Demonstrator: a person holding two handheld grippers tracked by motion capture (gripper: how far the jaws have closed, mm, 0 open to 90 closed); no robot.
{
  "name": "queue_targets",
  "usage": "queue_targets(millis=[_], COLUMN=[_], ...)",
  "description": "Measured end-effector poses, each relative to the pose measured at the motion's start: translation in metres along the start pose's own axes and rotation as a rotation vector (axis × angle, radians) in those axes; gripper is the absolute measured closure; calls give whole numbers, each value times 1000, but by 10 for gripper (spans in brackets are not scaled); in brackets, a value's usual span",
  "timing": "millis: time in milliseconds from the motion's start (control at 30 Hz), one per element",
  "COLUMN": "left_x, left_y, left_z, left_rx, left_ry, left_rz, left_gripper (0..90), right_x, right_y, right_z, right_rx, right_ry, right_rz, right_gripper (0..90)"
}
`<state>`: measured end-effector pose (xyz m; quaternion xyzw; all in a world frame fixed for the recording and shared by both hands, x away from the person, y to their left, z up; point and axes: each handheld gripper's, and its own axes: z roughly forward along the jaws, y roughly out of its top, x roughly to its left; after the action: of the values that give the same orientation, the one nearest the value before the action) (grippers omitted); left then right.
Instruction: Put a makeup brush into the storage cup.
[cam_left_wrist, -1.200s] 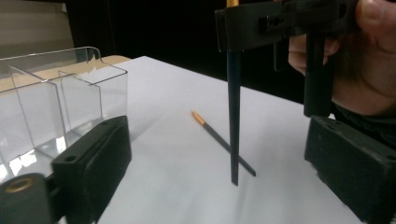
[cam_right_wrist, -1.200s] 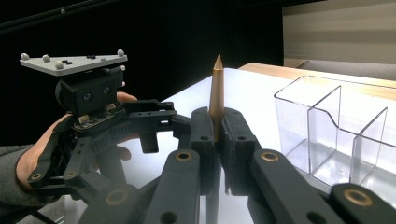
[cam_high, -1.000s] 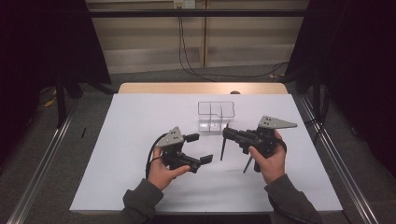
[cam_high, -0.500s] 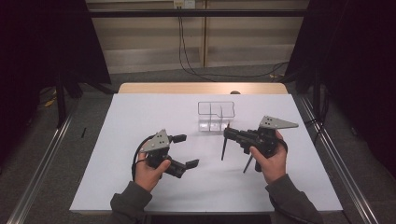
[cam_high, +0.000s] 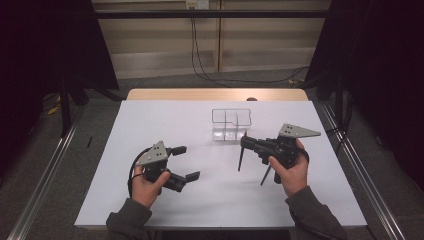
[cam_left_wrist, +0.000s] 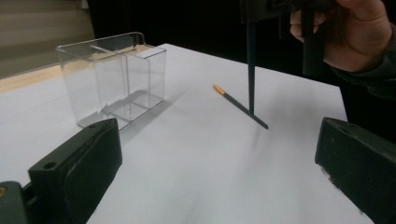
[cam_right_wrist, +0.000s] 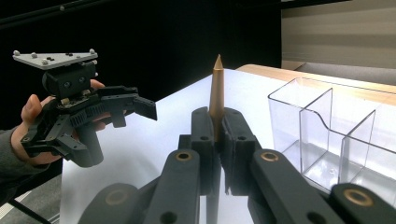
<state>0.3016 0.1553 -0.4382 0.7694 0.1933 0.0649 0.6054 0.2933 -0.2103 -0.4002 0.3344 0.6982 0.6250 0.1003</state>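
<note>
White paper (cam_high: 200, 200) covers the table from edge to edge, and we start at the left side of the high view. Over there the left gripper (cam_high: 182, 162) is raised in the person's left hand (cam_high: 146, 186), its jaws spread wide with nothing between them and aimed towards the middle of the sheet. From its own camera the two black jaws stand far apart at the bottom corners, bare paper between them.

Moving to the centre, a clear plastic box (cam_high: 230, 124) with inner dividers stands upright on the paper, nothing visible in its compartments. Just in front of it and to the right, a dark pencil (cam_left_wrist: 251, 60) stands nearly upright, its lower end touching the paper. Beside it in the left gripper view lies a thin dark streak with an orange end (cam_left_wrist: 218, 89); whether that is a second pencil I cannot tell.

On to the right: the right gripper (cam_right_wrist: 217, 140) is clamped tight on that pencil, jaws pressed against it on both sides, its tan pointed tip (cam_right_wrist: 217, 70) sticking up above them in the right gripper view. The person's right hand (cam_high: 290, 172) holds the tool near the box, well apart from the left gripper.
</note>
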Motion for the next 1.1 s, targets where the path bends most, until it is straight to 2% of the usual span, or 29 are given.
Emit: queue_targets(millis=[133,333,533,1100], left_x=[1,1,0,2], left_y=[-1,-1,-1,-3], left_z=[-4,-6,-6,-8], left_rx=[9,-7,-8,-3], left_ry=[4,16,10,20], left_rz=[5,2,-2,-3], left_gripper=[5,6,6,7], right_x=[-1,-1,-1,-9], right_y=[0,1,3,11], right_z=[1,2,2,3], right_rx=[-1,5,1,-6], right_ry=[0,-3,-1,-31], right_rz=[-2,-10,-10,-21], right_gripper=[854,853,854,853])
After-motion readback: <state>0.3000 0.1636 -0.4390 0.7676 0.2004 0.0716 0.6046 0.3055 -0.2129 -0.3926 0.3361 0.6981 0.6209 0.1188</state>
